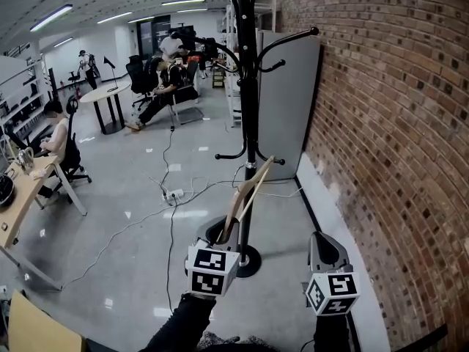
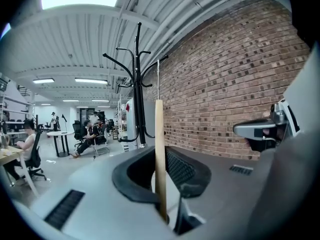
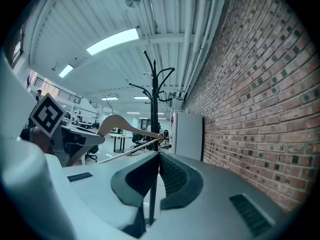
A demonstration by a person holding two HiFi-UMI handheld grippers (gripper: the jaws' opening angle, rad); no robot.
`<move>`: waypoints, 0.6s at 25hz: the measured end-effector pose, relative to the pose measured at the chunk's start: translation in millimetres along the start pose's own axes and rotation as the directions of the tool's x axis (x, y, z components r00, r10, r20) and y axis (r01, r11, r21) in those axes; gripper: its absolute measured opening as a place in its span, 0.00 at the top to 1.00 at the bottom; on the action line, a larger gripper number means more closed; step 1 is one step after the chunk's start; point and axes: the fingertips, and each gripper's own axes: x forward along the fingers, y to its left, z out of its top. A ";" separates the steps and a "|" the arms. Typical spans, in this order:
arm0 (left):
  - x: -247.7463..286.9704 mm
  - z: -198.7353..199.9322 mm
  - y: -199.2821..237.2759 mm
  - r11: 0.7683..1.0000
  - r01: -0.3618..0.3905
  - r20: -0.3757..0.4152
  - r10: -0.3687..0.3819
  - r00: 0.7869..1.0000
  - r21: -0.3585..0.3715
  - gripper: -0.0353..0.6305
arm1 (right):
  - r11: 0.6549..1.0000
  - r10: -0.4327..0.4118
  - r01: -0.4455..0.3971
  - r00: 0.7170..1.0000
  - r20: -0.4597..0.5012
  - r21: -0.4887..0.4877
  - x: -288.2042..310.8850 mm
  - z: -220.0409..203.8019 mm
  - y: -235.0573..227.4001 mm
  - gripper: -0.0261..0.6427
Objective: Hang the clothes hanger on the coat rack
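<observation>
A tall black coat rack [image 1: 248, 86] with curved hooks stands on a round base just ahead of me, beside the brick wall. My left gripper [image 1: 229, 233] is shut on the lower end of a light wooden clothes hanger [image 1: 246, 191], which slants up toward the rack's pole. In the left gripper view the hanger [image 2: 159, 144] stands upright between the jaws, its wire hook on top, with the coat rack [image 2: 139, 89] behind it. My right gripper [image 1: 326, 242] hovers low to the right, shut and empty. The right gripper view shows its closed jaws [image 3: 159, 156], the hanger [image 3: 122, 122] and the coat rack [image 3: 153, 89].
A brick wall [image 1: 396, 123] runs along the right, and a white panel [image 1: 287, 101] leans against it behind the rack. Cables [image 1: 172, 195] trail over the grey floor. People sit at a desk [image 1: 18, 196] on the left and near a round table [image 1: 102, 94] farther back.
</observation>
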 end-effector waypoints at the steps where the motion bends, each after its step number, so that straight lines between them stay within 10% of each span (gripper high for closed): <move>1: 4.0 0.7 1.2 1.000 0.000 0.001 0.000 1.000 -0.001 0.86 | 1.000 -0.001 0.001 1.000 0.001 -0.003 4.2 0.8 -1.8 0.95; 15: 46.1 32.3 19.7 0.998 -0.051 0.034 0.050 0.998 0.023 0.86 | 1.000 0.019 -0.019 1.000 0.002 -0.010 50.8 3.5 -23.3 0.95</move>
